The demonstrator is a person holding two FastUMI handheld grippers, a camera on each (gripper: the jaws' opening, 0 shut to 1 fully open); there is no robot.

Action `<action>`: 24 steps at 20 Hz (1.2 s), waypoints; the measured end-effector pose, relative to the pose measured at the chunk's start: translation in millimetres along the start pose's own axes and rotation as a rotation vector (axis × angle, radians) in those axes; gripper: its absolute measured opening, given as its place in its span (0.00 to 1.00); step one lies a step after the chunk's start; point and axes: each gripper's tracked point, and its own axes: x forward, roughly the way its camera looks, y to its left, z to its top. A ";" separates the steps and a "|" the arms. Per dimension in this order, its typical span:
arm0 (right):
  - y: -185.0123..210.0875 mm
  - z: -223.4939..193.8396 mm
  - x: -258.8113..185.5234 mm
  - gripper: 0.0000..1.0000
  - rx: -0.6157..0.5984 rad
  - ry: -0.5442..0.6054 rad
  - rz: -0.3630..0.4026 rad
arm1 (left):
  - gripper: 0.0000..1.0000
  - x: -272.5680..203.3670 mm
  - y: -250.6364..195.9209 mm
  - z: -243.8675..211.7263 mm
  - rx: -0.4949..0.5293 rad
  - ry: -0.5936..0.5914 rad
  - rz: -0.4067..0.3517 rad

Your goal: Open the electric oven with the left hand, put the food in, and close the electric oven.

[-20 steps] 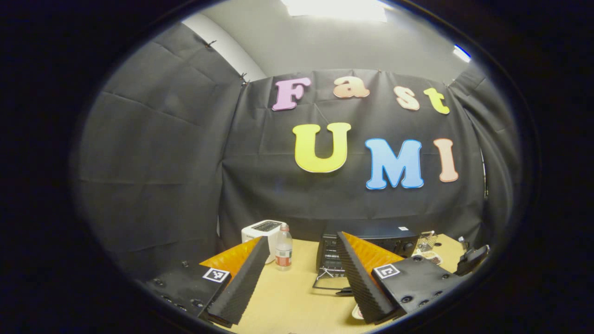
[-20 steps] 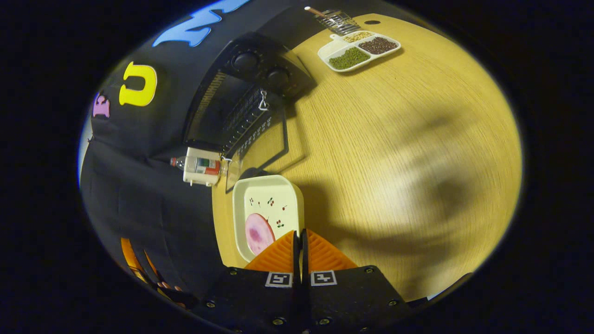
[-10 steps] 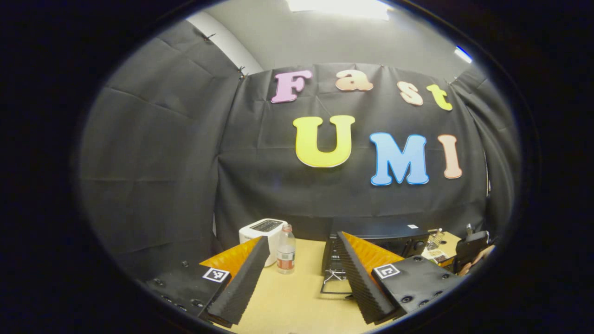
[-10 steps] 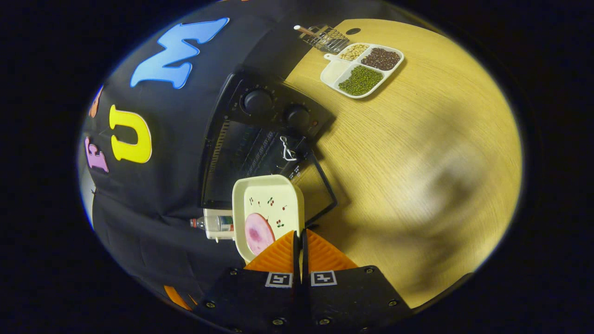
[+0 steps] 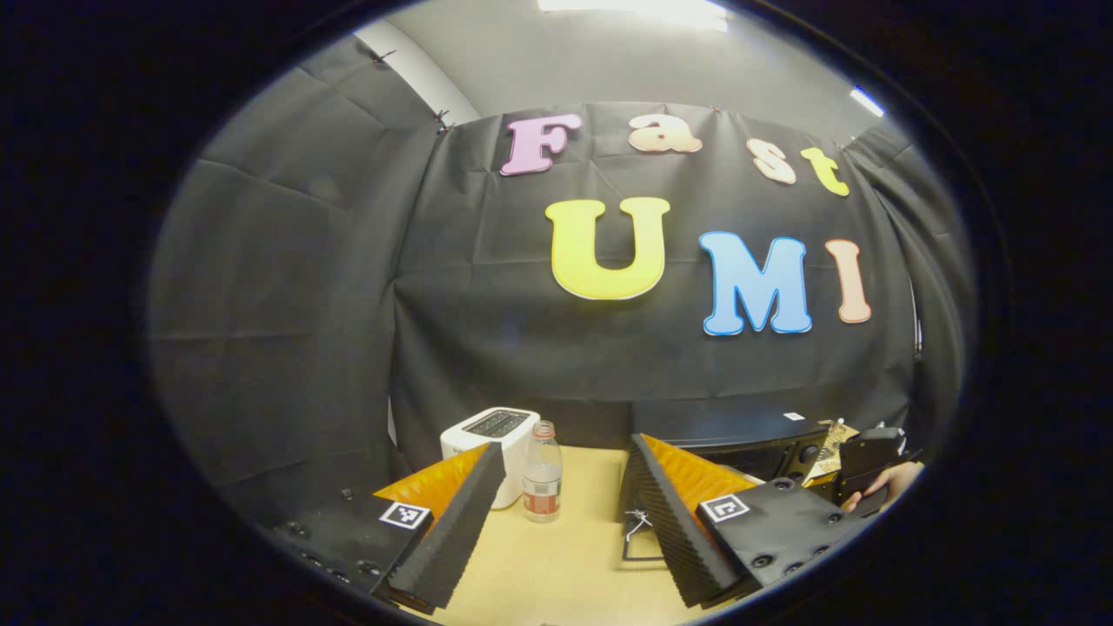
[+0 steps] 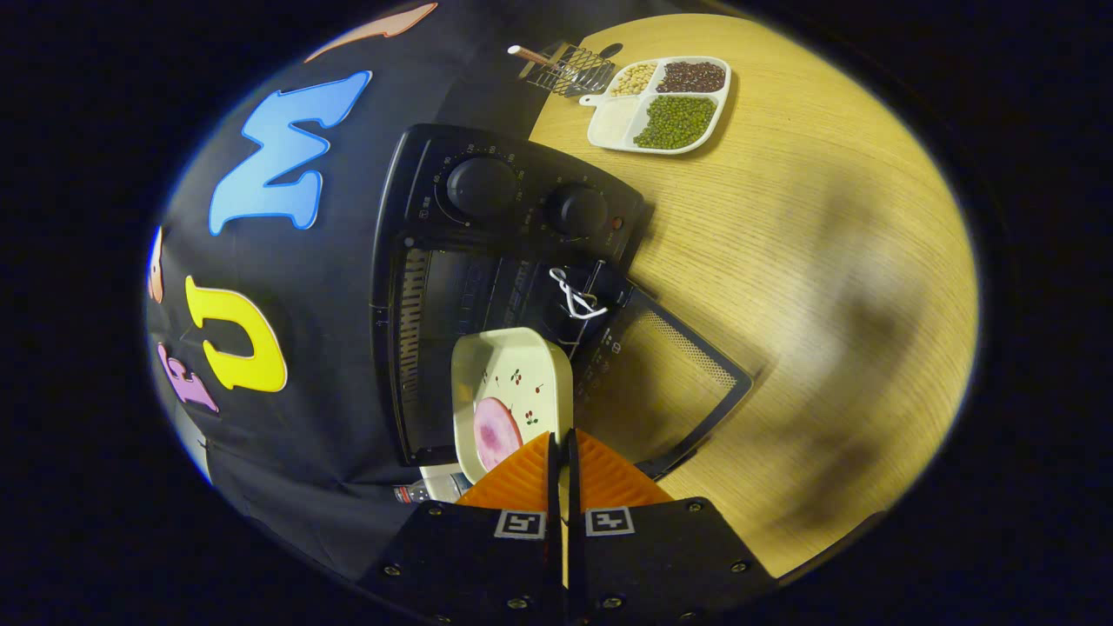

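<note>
In the left gripper view, the left tongs (image 5: pixel 556 522) sit at the bottom of the frame, spread wide with nothing between them; their ribbed wedge-shaped inner faces point toward the back of the desk (image 5: pixel 574 556), a pale wood-grain surface. Just above them in the lower middle stand a white boxy toaster (image 5: pixel 489 435) and a clear plastic bottle (image 5: pixel 542 474) with a red label band. At lower right is the black oven (image 5: pixel 739 435), its door dropped forward, and beyond it a hand (image 5: pixel 878 487) on the other gripper. The idle, parted tongs suggest the opening step is done and the left hand is simply waiting clear. In the right gripper view, the right tongs (image 6: pixel 561 456) at bottom centre are pinched shut on the near rim of a cream, rounded-square dish (image 6: pixel 522 382) with small cherry prints, carrying a pink round slice of food (image 6: pixel 496 433). The dish hangs in front of the oven's dark mouth, above the lowered glass door (image 6: pixel 669 400), likely held by the rim so it can slide in flat. Two round knobs are at the oven's upper end. At the top of the frame lie a white divided tray (image 6: pixel 609 130) of beans and a wire rack (image 6: pixel 565 69).
</note>
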 end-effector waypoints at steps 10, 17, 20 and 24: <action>33.7 39.8 41.6 0.03 0.160 -0.201 0.046 | 0.94 16.7 27.5 -6.7 0.016 0.014 0.032; 47.1 24.7 54.3 0.07 0.176 -0.183 0.061 | 0.97 23.0 21.6 -8.5 0.021 0.016 0.030; 72.6 7.0 48.5 0.13 0.219 -0.117 0.186 | 1.00 22.8 12.5 -7.7 0.017 0.014 0.018; 77.4 -1.8 28.4 0.94 0.131 -0.072 0.238 | 0.97 20.2 -7.1 -10.5 0.006 0.016 -0.008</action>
